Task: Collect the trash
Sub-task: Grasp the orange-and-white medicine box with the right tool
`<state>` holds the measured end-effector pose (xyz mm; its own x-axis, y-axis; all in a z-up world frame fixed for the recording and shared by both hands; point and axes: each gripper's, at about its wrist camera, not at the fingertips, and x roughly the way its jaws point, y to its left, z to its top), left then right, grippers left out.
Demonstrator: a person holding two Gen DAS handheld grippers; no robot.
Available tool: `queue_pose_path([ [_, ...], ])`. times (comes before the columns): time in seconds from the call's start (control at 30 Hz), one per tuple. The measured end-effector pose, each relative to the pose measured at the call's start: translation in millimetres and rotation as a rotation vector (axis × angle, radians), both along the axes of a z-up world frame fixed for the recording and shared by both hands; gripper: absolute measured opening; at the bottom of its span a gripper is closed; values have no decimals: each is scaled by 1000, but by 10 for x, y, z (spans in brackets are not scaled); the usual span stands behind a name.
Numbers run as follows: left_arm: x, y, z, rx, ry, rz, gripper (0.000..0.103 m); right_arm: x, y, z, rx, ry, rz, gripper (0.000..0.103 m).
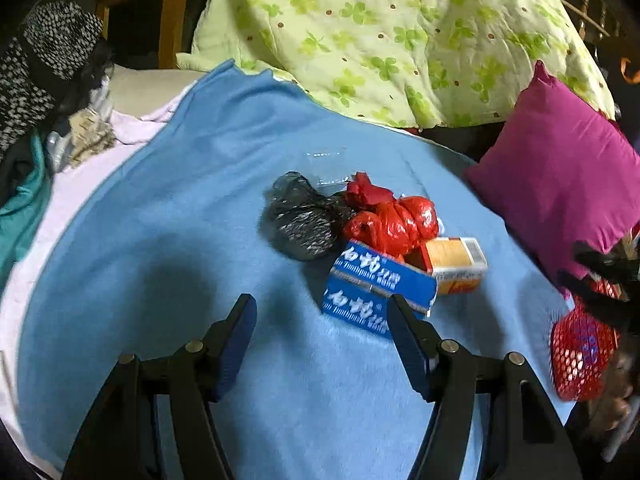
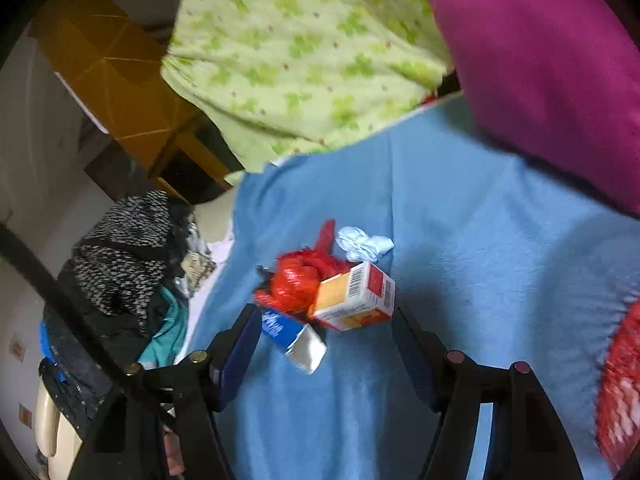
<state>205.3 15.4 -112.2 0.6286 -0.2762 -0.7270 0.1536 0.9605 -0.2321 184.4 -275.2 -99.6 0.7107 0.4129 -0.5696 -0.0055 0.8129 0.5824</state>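
A: Trash sits in a tight heap on the blue fleece blanket [image 1: 160,240]. Left gripper [image 1: 322,320] has its jaws spread with nothing between them, just short of the blue printed cardboard box [image 1: 376,284].

B: Right gripper [image 2: 326,334] is likewise parted and empty, near the orange-and-white carton [image 2: 352,296].

A: Risks?

B: I'd guess both claws crowd one pile and collide. The knotted red plastic bag [image 1: 394,222] and crumpled black plastic bag [image 1: 300,220] are slippery; a nudge could scatter them.
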Motion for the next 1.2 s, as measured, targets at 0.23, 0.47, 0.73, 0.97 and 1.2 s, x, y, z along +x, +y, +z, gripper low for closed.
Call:
queue_pose_path([
  [0.23, 412, -430, -133, -77, 32, -39, 68, 682, -110, -432, 86, 54, 0, 71],
  [0.47, 668, -745, -319, -8, 74, -38, 70, 1163, -175, -707, 216, 74, 53, 71],
  [0.73, 579, -557, -424, 44, 146, -41, 72, 1318, 18, -883, 234, 172, 181, 71],
  [0.97, 353, -296, -655, 183, 221, -36, 72, 933, 136, -829, 189, 212, 283, 71],
  [1.2, 294, -63, -313, 95, 134, -7, 72, 714, 238, -667, -22, 167, 277, 71],
])
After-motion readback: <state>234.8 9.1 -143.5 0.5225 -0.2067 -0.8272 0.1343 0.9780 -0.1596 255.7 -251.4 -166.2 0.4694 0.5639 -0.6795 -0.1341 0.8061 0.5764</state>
